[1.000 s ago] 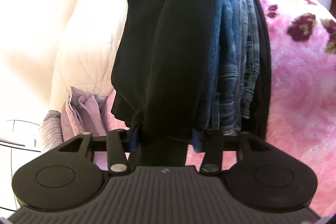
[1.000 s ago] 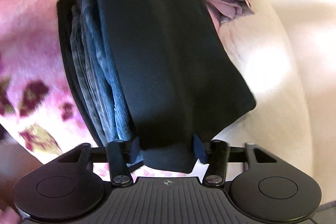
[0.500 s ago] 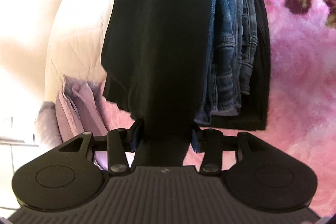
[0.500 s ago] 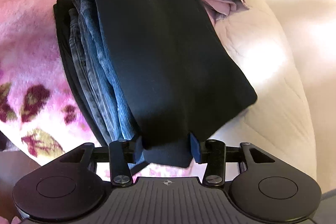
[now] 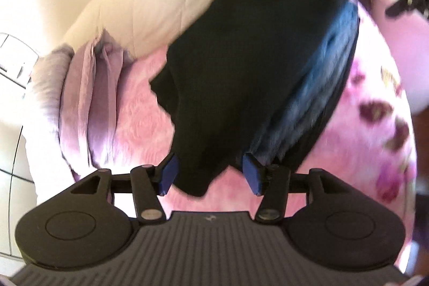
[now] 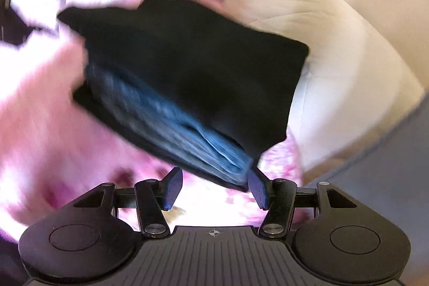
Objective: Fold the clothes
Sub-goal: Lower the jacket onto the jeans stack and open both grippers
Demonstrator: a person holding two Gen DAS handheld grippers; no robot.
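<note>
A folded black garment (image 5: 249, 58) tops a stack with folded blue jeans (image 5: 303, 103) and another black piece underneath, all lying on the pink floral blanket (image 5: 362, 141). My left gripper (image 5: 210, 174) hovers at the stack's near end. Its jaws are opening, and the black garment's corner hangs loose between the blue pads. In the right wrist view the same black garment (image 6: 193, 66) lies over the jeans (image 6: 174, 122). My right gripper (image 6: 215, 189) is opening too, and the stack's corner lies just beyond its right pad, unpinched. Both views are motion-blurred.
Folded lilac clothes (image 5: 88, 103) lie left of the stack. A cream quilt (image 5: 150, 4) covers the bed behind it and shows again in the right wrist view as the quilt (image 6: 335, 58). Pink blanket (image 6: 40, 125) surrounds the stack.
Both grippers were shut on the black garment's ends. They have opened, let it go, lifted and rolled, so the stack now lies slanted across both views.
</note>
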